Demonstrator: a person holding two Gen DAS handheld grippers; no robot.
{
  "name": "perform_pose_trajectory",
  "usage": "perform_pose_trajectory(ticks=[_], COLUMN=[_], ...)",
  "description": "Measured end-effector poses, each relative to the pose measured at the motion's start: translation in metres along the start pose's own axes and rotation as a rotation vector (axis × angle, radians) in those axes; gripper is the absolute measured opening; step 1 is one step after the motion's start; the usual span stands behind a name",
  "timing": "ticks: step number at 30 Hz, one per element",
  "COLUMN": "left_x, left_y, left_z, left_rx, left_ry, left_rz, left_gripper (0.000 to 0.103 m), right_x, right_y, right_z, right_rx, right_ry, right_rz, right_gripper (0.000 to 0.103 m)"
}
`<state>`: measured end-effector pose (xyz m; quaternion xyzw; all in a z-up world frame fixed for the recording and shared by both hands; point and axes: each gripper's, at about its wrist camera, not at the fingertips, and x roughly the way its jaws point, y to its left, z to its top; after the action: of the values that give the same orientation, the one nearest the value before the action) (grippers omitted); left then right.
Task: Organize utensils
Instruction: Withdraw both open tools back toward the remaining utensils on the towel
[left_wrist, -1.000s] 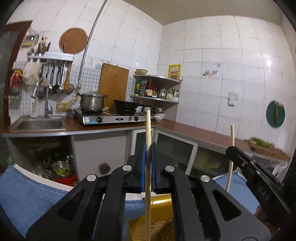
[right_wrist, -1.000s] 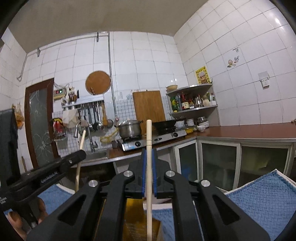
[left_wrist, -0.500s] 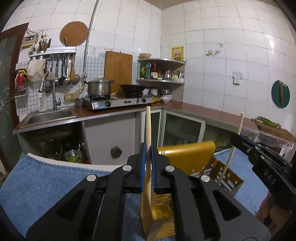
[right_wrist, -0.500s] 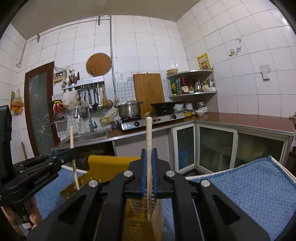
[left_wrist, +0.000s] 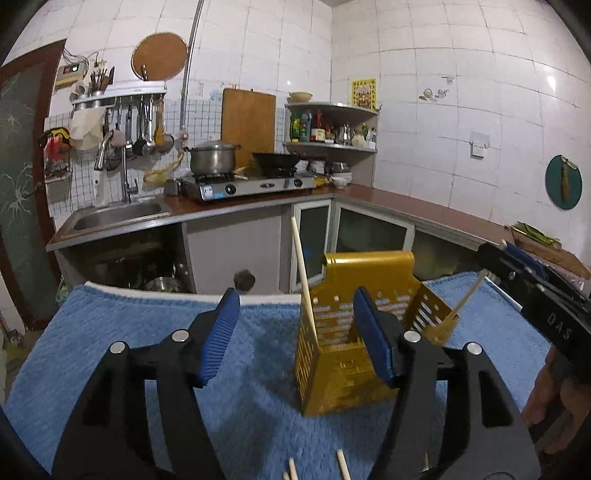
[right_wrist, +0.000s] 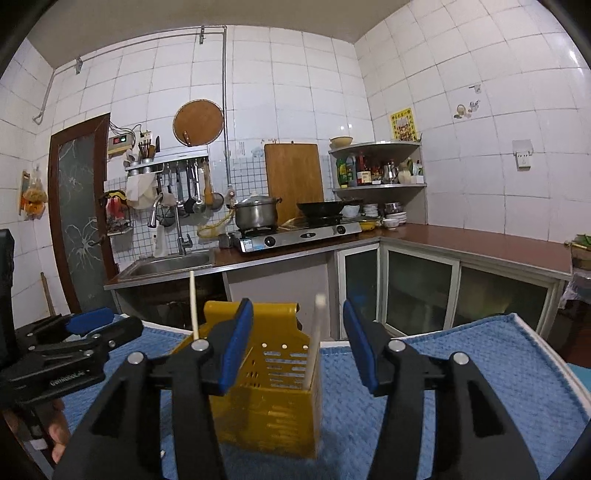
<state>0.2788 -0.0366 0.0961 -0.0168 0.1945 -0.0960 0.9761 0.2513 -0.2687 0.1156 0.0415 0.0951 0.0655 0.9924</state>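
A yellow slotted utensil holder (left_wrist: 343, 354) stands on a blue towel (left_wrist: 110, 350); it also shows in the right wrist view (right_wrist: 266, 398). Two wooden chopsticks stand in it: one (left_wrist: 303, 280) leans at its left corner, the other (left_wrist: 466, 295) at its right side. In the right wrist view they show as a left chopstick (right_wrist: 193, 306) and a blurred right chopstick (right_wrist: 314, 343). My left gripper (left_wrist: 295, 336) is open and empty, just in front of the holder. My right gripper (right_wrist: 297, 339) is open and empty above the holder.
More chopstick ends (left_wrist: 341, 467) lie on the towel at the bottom edge of the left wrist view. Behind are a counter with a sink (right_wrist: 170, 262), a gas stove (right_wrist: 295, 230) with a pot, and cabinets below.
Both grippers have opened and let go of their chopsticks, which now stand in the yellow holder. Both cameras have tilted down toward the towel and holder.
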Motion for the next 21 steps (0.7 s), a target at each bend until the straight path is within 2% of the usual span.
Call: perform_pose_trajectory(ticks=[1, 3, 5, 12, 21], left_x=[-0.006, -0.02, -0.033, -0.047, -0.02], left_y=[0.001, 0.003, 0.007, 0.013, 0.012], left_z=[-0.001, -0.004, -0.01, -0.043, -0.092], left_rx=[-0.002, -0.003, -0.015, -0.032, 0.006], left_ry=[0.005, 0.004, 0.0, 0.105, 0.281], left_rz=[0.001, 0.007, 0.012, 0.017, 0.052], left_gripper=[0.07, 0.087, 0.093, 0.098, 0.098], right_x=[-0.007, -0.021, -0.031, -0.048, -0.028], right_y=[0.001, 0.003, 0.004, 0.009, 0.007], right_z=[0.001, -0.001, -0.005, -0.047, -0.105], right_rx=[-0.005, -0.008, -0.001, -0.009, -0.025], right_ry=[0.003, 0.01, 0.028, 0.181, 0.368], right_rz=[-0.006, -0.012, -0.015, -0.053, -0.07], right_gripper=[0.051, 0.053, 0.058, 0.073, 0.074])
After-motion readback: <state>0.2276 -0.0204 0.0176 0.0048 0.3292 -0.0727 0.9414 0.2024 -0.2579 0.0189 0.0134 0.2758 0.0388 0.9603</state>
